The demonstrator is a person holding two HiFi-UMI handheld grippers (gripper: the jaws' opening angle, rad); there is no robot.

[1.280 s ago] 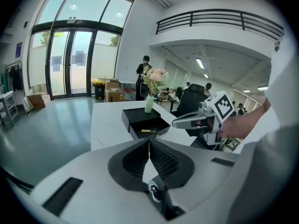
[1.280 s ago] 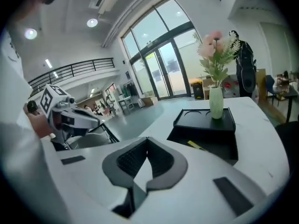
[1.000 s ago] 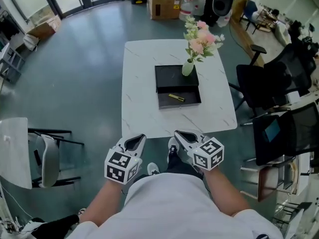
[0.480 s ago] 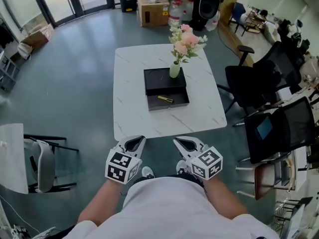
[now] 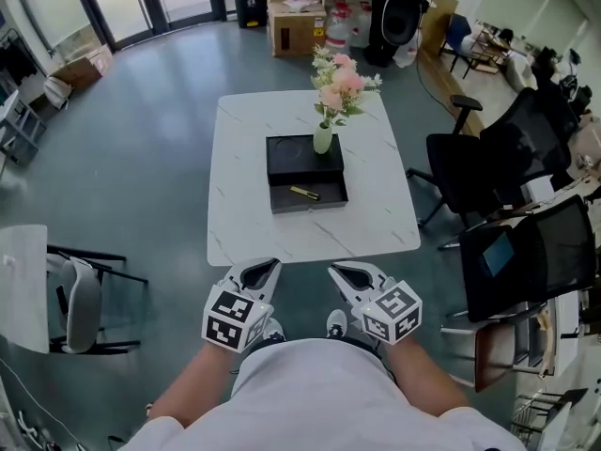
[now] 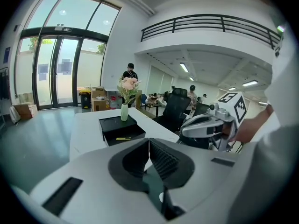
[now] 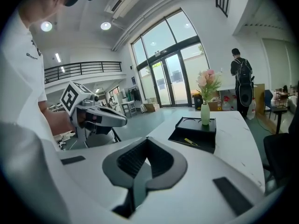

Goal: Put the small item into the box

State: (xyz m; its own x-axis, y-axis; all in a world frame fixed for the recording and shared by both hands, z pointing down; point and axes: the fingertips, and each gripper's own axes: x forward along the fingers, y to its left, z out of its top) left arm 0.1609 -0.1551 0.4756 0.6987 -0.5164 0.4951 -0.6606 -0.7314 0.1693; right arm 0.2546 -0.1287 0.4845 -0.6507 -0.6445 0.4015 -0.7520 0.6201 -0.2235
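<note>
A black box (image 5: pixel 308 196) sits open on the white marble table (image 5: pixel 244 224), its lid part (image 5: pixel 302 154) lying behind it. A small yellow item (image 5: pixel 303 194) lies inside the box, seen too as the yellow item (image 6: pixel 123 138) and the yellow item (image 7: pixel 190 142). My left gripper (image 5: pixel 264 269) and right gripper (image 5: pixel 340 273) hover side by side in front of the table's near edge, well short of the box. Both are shut with nothing between the jaws, as the left gripper (image 6: pixel 148 141) and right gripper (image 7: pixel 146 141) show.
A pale vase of pink flowers (image 5: pixel 324 135) stands on the lid. Black office chairs (image 5: pixel 470 172) stand right of the table, a white chair (image 5: pixel 80 299) at the left. Cardboard boxes (image 5: pixel 293 17) and bags sit on the floor beyond. People stand far behind.
The view has shifted back a little: the table and box sit slightly higher and further left in frame. Both grippers keep their places, shut and empty.
</note>
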